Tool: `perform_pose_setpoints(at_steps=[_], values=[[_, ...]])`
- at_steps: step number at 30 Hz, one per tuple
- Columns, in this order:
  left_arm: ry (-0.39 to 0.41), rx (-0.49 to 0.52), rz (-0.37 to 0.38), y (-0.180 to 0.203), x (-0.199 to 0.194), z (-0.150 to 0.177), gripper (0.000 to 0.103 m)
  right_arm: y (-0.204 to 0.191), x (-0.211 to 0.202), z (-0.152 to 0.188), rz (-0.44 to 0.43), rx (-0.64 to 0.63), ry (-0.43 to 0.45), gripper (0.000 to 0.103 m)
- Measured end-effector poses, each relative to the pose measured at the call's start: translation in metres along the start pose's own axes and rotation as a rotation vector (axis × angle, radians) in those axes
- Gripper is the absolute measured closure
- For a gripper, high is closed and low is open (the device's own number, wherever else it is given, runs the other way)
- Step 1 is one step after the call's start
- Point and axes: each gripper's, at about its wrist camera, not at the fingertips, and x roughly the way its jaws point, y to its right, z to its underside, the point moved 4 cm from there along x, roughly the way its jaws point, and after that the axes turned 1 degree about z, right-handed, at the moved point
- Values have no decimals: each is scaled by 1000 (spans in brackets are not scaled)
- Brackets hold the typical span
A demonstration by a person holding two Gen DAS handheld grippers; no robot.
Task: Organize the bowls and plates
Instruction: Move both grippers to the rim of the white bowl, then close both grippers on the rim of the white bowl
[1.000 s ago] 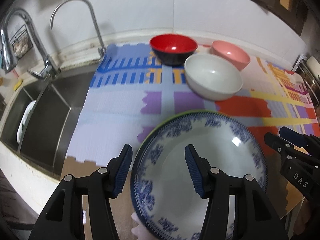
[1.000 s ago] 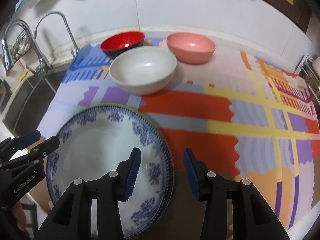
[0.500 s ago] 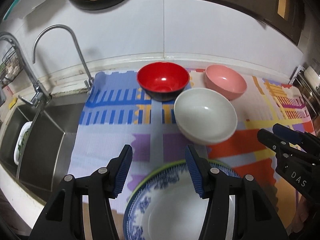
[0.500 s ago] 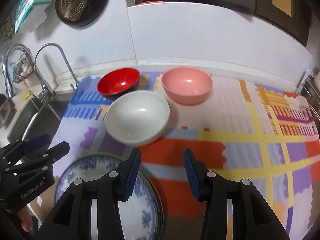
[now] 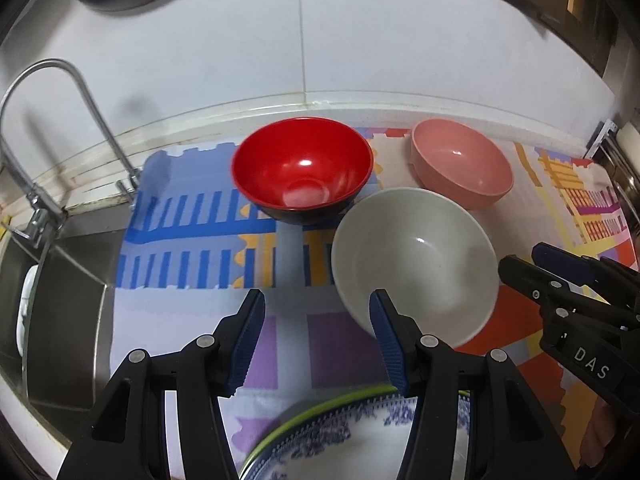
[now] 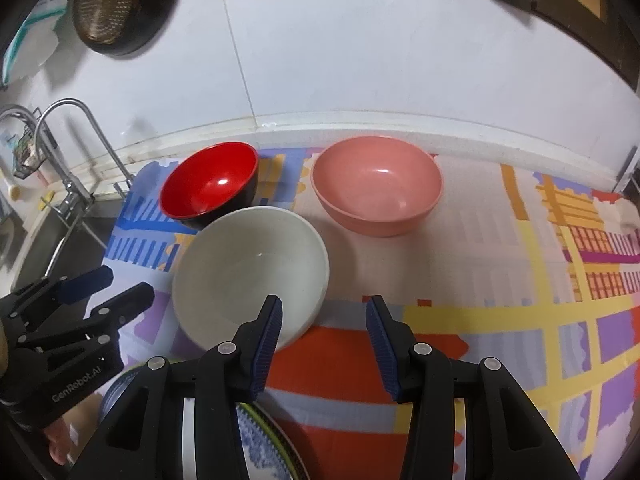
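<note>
Left wrist view
- Left gripper (image 5: 316,332): jaws apart, nothing between them; it hangs above the mat (image 5: 192,320), short of the bowls.
- Bowls: red bowl (image 5: 302,170) at the back, white bowl (image 5: 414,262) nearer and to its right, pink bowl (image 5: 462,164) behind the white one. Whether the red and white rims touch cannot be told.
- Plates: blue-patterned plate (image 5: 360,440) sits on a green-rimmed one at the bottom edge, under the gripper.
- Risk: the right finger is nearly over the white bowl's near rim; a straight reach for the red bowl could knock the white one aside.

Right wrist view
- Right gripper (image 6: 324,332): jaws apart and empty, its left finger over the white bowl's (image 6: 250,272) near rim.
- Pink bowl (image 6: 376,186): stands apart, the easiest to take.
- Risk: glossy, curved walls; a shallow pinch on a rim may slip. The left gripper (image 6: 108,288) is close by, so both reaching for the white bowl could collide.
- Sink (image 6: 36,256): close on the left; a shoved red bowl (image 6: 208,184) could slide that way.
</note>
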Motion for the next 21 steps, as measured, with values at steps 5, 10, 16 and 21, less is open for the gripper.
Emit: perform_pose_setpoints(at_steps=[5, 10, 16, 21], values=[[-28, 14, 11, 5, 20, -7, 54, 4, 19, -2, -11, 14, -28, 59], [-66, 6, 17, 6, 38, -10, 64, 3, 32, -4, -4, 5, -43, 61], [-106, -23, 56, 7, 50, -11, 80, 2, 40, -3, 8, -6, -62, 69], [-107, -1, 50, 12, 53, -12, 89, 2, 45, -1, 2, 0, -78, 86]])
